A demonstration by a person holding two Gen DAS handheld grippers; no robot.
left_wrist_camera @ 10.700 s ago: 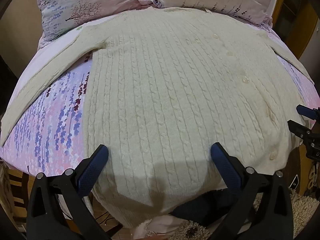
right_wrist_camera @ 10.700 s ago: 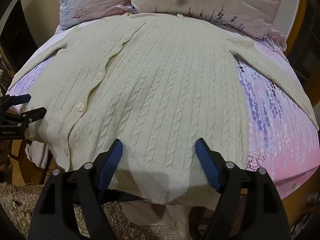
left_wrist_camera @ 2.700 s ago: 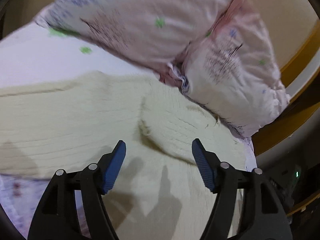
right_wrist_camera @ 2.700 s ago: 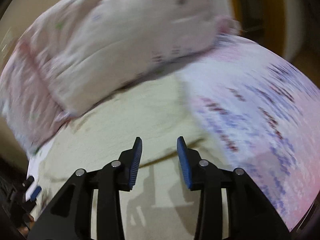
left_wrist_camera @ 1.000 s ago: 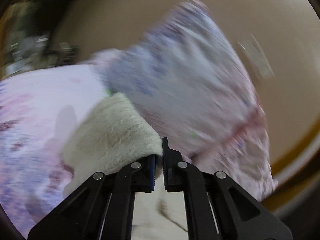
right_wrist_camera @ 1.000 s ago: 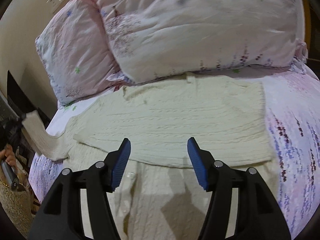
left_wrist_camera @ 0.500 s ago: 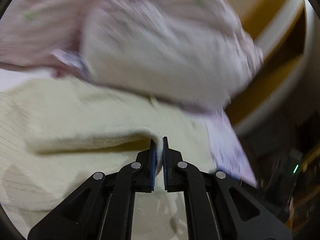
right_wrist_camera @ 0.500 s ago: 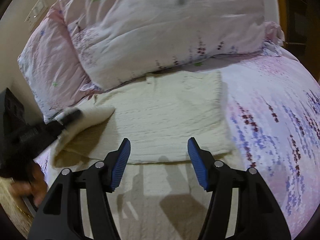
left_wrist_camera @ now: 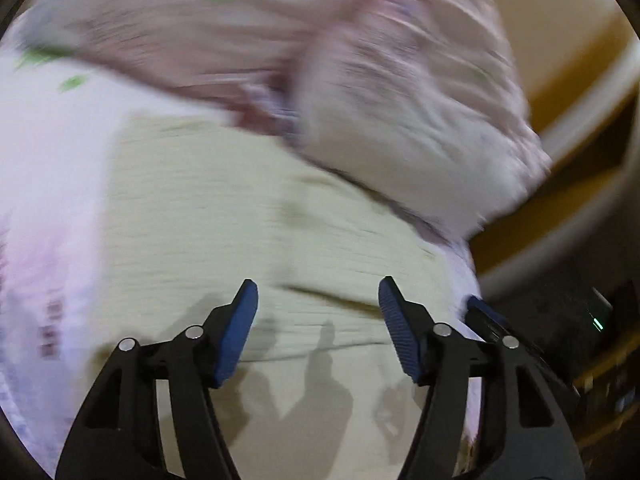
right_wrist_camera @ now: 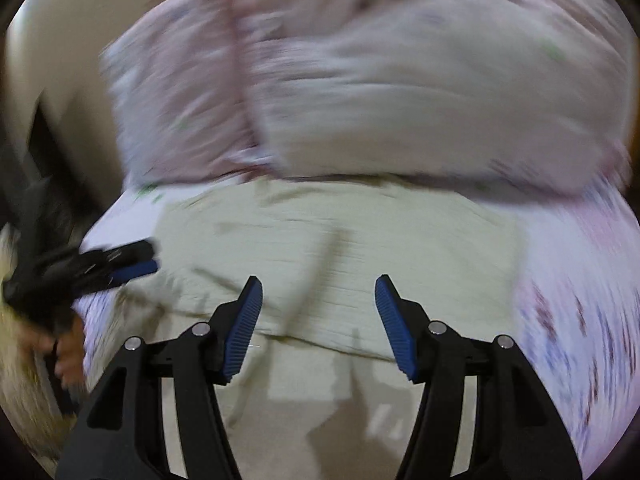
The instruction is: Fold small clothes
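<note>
A cream cable-knit cardigan (left_wrist_camera: 224, 208) lies flat on the bed, both sleeves folded across its upper part (right_wrist_camera: 340, 240). My left gripper (left_wrist_camera: 318, 296) hovers over it with its jaws opening and nothing between the blue pads. In the right wrist view the left gripper (right_wrist_camera: 132, 260) shows at the cardigan's left edge, held by a hand (right_wrist_camera: 68, 352). My right gripper (right_wrist_camera: 318, 294) stands open above the folded sleeves, empty; its tip (left_wrist_camera: 478, 306) peeks in at the right of the left wrist view. Both views are blurred.
Two pink floral pillows (right_wrist_camera: 400, 80) lie along the head of the bed behind the cardigan, also seen as pillows (left_wrist_camera: 400, 100). The floral sheet (right_wrist_camera: 580, 300) shows to the right. A wooden bed frame (left_wrist_camera: 580, 140) and dark floor lie beyond the right edge.
The left gripper, shut on the sleeve cuff half a second ago, has let it go and opened; the sleeve now lies across the cardigan. The right gripper stays open while its view has swung.
</note>
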